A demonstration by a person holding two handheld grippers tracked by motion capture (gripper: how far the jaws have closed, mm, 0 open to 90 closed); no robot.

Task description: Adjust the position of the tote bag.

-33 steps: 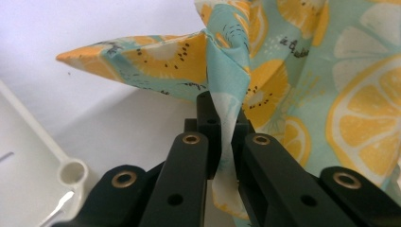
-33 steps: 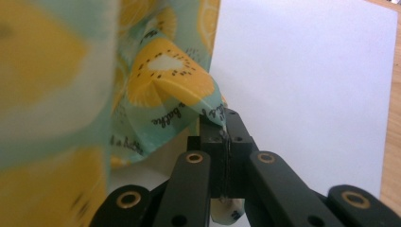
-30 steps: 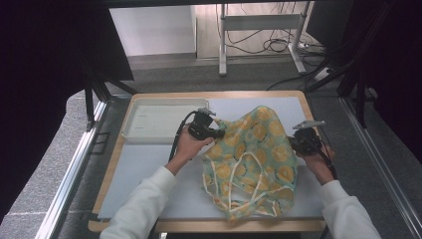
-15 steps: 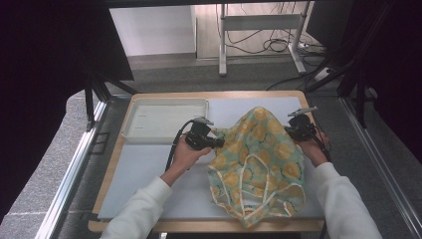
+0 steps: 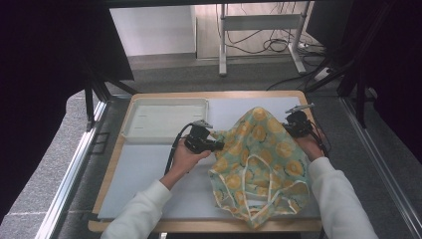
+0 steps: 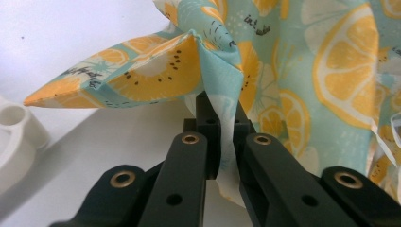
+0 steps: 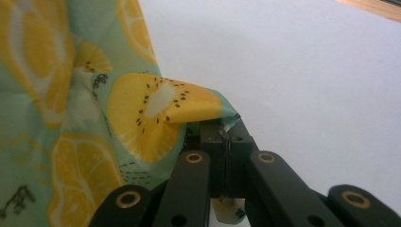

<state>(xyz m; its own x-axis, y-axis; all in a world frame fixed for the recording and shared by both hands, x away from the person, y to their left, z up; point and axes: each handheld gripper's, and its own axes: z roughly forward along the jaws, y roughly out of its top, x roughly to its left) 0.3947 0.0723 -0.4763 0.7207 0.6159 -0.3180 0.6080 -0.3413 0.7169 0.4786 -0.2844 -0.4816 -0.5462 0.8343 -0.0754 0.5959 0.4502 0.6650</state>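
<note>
White tray (image 5: 164, 119), shallow, upper left of table (image 5: 149, 94), its rounded corner at left edge of left gripper view (image 6: 14, 137). White mat (image 5: 149, 179) over most of the wooden top. Grey floor (image 5: 54, 169) at left and right. Metal stand legs (image 5: 222, 45) and loose cables (image 5: 278, 45) at top centre. Dark curtains (image 5: 45, 59) at both upper corners.

Mint-green fabric cloth (image 5: 261, 159): printed with yellow-orange citrus slices, seeded kiwi-like slices and small black lettering; cream edging at the near hem. Far-left rectangular plastic tray (image 5: 164, 118): white. Counter (image 5: 149, 174): pale grey-blue mat, light wood border. Jaws: black, brass-coloured rivets. Sleeves: white.
</note>
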